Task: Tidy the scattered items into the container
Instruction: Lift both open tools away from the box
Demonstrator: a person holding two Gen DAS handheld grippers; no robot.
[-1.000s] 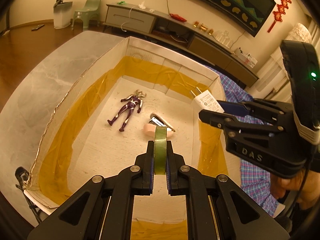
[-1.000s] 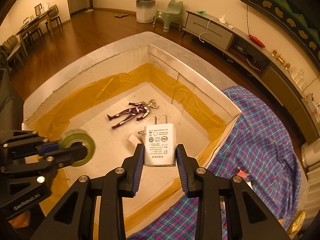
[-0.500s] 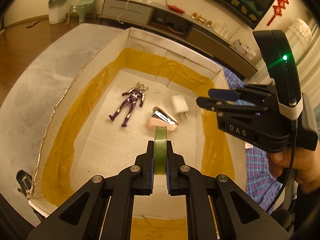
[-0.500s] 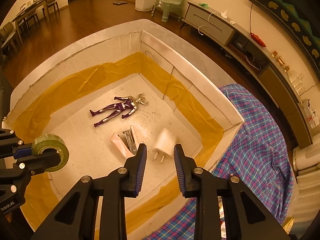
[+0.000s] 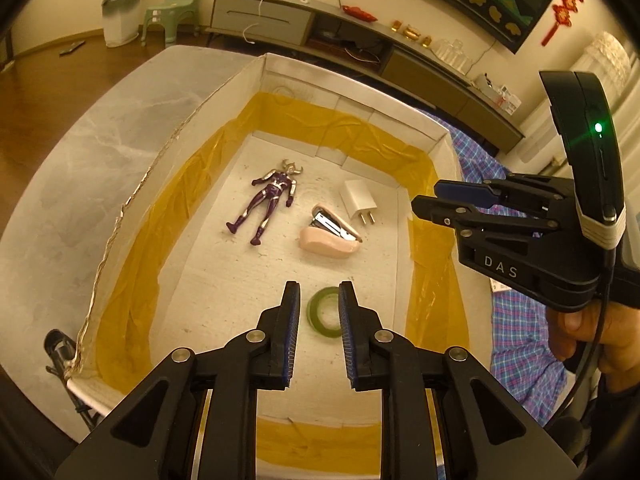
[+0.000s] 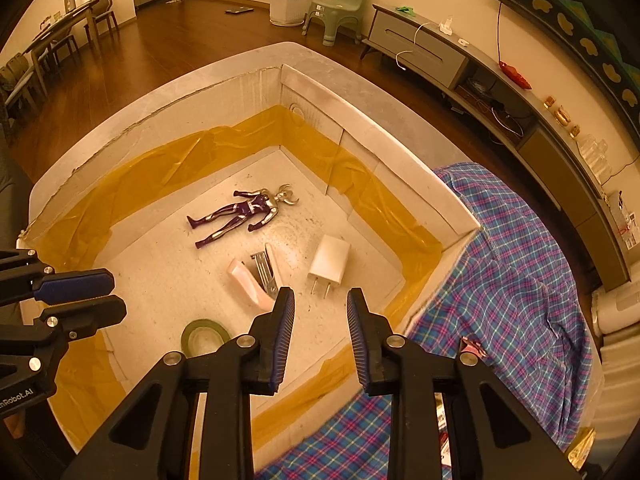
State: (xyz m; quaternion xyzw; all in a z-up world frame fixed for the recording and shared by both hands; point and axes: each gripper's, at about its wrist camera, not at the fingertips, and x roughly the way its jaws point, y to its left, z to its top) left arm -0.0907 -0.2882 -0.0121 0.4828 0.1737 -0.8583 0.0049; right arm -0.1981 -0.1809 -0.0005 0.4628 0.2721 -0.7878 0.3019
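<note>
The left hand-held gripper (image 5: 316, 312) has spread and dropped the tape roll (image 5: 325, 312) into the box (image 5: 352, 92); the right (image 6: 320, 320) stays apart.

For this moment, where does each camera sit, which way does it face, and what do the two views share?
Left wrist: rides the left gripper, looking down into the box from its near end; its own open fingers show, plus the right gripper and the hand holding it.
Right wrist: rides the right gripper, looking down over the box's corner beside the plaid cloth; the left gripper shows at the left edge.
Shared: toy figure, stapler, charger, tape roll.
</note>
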